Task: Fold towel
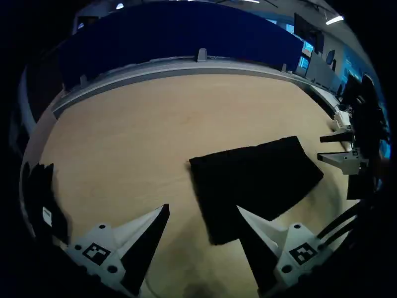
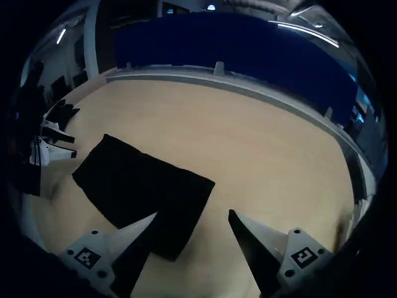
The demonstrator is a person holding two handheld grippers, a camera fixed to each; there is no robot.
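Black towel [image 2: 144, 191] lies flat on the table [image 2: 258, 144], its long axis running diagonally across the right gripper view. Left gripper [image 1: 202, 207] and right gripper [image 2: 191, 212] are both released and hold nothing.

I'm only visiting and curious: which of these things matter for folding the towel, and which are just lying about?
For the job:
black towel, lying on the wooden table
left hand-held gripper, open
right hand-held gripper, open

Just lying about:
blue partition behind the table
dark item near the table's edge, too dim to identify
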